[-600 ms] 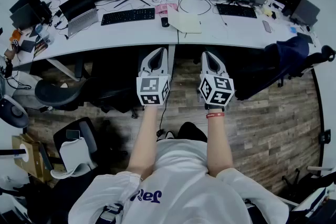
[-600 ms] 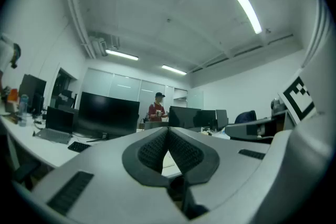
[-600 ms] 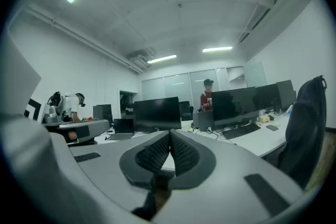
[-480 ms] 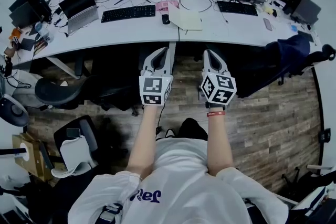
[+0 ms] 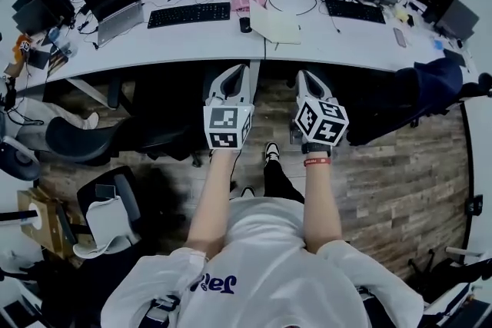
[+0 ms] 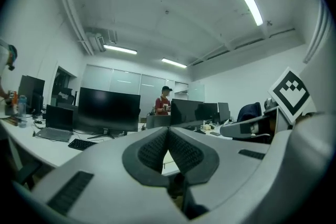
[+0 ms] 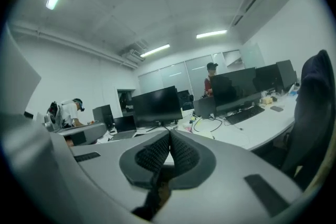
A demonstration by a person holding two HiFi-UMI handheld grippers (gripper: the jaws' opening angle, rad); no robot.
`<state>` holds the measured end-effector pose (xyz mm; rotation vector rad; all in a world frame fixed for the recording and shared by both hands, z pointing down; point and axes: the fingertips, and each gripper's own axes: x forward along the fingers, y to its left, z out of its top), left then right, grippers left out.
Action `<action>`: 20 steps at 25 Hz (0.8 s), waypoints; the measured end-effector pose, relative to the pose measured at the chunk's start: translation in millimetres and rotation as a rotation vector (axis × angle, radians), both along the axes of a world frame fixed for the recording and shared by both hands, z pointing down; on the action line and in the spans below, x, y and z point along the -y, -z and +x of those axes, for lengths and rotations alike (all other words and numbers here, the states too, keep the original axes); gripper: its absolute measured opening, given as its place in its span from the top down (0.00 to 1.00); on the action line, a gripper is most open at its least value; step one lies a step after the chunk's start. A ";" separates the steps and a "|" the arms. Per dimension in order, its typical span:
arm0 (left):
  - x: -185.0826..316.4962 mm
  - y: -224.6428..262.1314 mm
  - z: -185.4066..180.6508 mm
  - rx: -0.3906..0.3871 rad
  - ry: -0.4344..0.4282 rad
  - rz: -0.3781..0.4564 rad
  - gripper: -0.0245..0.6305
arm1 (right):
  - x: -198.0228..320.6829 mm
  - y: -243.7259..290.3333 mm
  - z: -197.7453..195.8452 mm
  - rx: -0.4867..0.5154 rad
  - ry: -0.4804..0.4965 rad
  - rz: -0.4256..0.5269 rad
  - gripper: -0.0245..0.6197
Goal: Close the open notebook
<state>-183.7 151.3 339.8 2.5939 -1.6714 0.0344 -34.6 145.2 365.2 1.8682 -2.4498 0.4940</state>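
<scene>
your left gripper (image 5: 237, 73) and right gripper (image 5: 305, 77) both have their fingers pressed together on nothing, side by side short of the table (image 5: 192, 48). the notebook (image 5: 275, 24) lies on that table, between two keyboards (image 5: 188, 14), well apart from both grippers.

The left gripper (image 6: 168, 129) is pointing level over a white desk (image 6: 31, 147), its jaws sitting together with the ribbed pads (image 6: 152, 150) meeting at the tips. A black monitor (image 6: 108, 109) is standing beyond, with a laptop (image 6: 56, 122) to its left and a keyboard (image 6: 84, 143) in front. A person in a red top (image 6: 163, 104) is standing behind a second monitor (image 6: 190, 112). The right gripper (image 6: 233, 129) is showing at the right, its marker cube (image 6: 290, 93) facing the camera.
</scene>
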 end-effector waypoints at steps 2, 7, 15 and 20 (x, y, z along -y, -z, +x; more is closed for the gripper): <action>15.0 -2.1 2.7 0.000 0.014 -0.012 0.93 | 18.4 1.3 -1.9 0.042 0.023 -0.005 0.94; 63.2 5.3 12.5 0.013 0.030 -0.047 0.93 | 70.6 12.1 2.5 0.033 0.039 0.016 0.94; 133.1 -11.4 33.6 0.008 0.057 -0.090 0.93 | 148.9 3.5 20.1 0.049 0.077 0.000 0.94; 174.6 -9.2 41.0 -0.014 0.099 -0.095 0.93 | 196.0 4.1 27.9 0.034 0.093 0.004 0.94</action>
